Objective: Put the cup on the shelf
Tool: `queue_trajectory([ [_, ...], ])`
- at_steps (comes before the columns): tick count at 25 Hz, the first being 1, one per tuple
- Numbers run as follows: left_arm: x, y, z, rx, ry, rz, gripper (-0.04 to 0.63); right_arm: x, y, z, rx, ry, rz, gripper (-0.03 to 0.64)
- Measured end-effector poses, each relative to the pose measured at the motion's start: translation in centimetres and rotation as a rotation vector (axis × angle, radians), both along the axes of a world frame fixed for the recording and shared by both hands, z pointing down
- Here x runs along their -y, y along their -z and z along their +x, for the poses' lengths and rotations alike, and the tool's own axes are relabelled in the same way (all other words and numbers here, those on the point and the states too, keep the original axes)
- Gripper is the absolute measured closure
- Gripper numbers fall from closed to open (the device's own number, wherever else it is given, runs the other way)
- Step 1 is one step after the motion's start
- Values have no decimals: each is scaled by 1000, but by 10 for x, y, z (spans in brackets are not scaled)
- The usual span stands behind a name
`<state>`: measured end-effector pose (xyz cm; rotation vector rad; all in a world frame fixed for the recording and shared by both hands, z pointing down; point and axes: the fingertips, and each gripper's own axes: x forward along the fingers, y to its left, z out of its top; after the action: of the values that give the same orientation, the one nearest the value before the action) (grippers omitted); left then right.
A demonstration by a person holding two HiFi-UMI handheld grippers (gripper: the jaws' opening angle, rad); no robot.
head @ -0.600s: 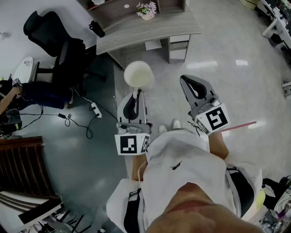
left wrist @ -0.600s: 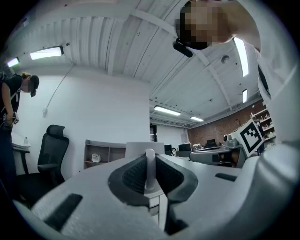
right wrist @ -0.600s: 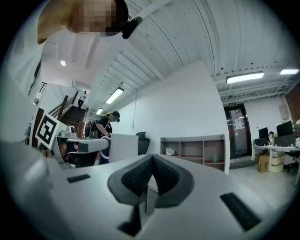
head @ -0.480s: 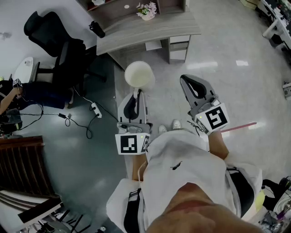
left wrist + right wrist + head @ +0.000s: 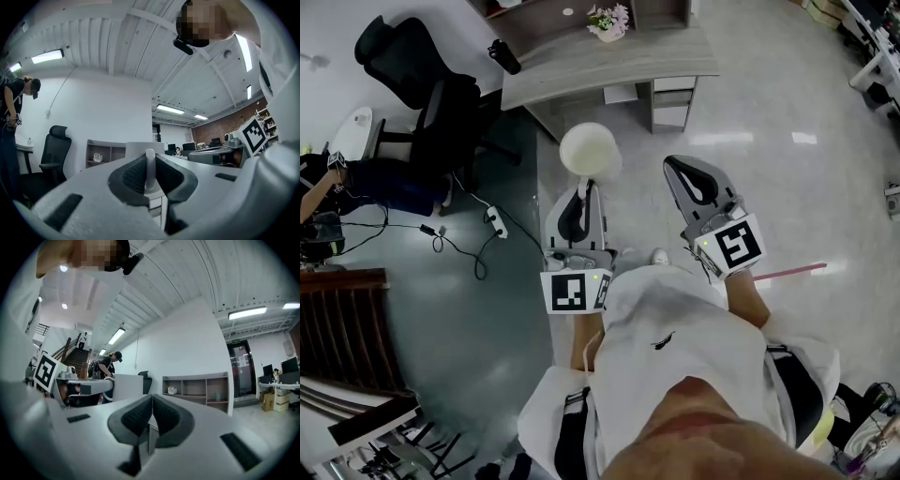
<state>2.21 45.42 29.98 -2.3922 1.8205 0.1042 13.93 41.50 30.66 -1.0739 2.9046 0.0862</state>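
Two grippers are held out ahead of a person standing on a polished floor (image 5: 787, 103), short of a grey desk (image 5: 609, 61), with the cup not yet on the shelf. The left gripper (image 5: 583, 187) is clamped narrow on the cup's handle (image 5: 149, 171) and carries the cup (image 5: 590, 150) in the air, over the floor just in front of the desk. The right gripper (image 5: 675, 167) is beside it with its pads pressed together on nothing. The pick-up appears done. What seems left is the carry past the desk to the shelf (image 5: 197, 389) against the far wall, then setting the cup down and letting go. The cup is pale and plain, and from above it shows as a round, cream disc, mouth up. From the left gripper view it is a smooth, light wall behind the jaws. Whether anything is inside cannot be made out.
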Motion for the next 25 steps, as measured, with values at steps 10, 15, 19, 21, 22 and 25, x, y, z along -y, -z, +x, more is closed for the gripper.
queue_trajectory([
  [10, 24, 3, -2, 6, -2, 13, 545, 26, -5, -1, -14, 0, 8, 587],
  [15, 43, 3, -9, 4, -13, 13, 545, 45, -6, -7, -24, -12, 0, 587],
  [19, 62, 5, -20, 1, -16, 14, 545, 64, -5, -17, -30, -19, -1, 587],
  [21, 71, 5, -27, -1, -19, 15, 545, 72, -6, -23, -31, -22, -4, 587],
  [22, 75, 4, -30, -1, -21, 14, 545, 76, -6, -27, -31, -24, -6, 586],
  [25, 89, 3, -40, -2, -29, 13, 545, 89, -8, -37, -36, -31, -11, 587],
])
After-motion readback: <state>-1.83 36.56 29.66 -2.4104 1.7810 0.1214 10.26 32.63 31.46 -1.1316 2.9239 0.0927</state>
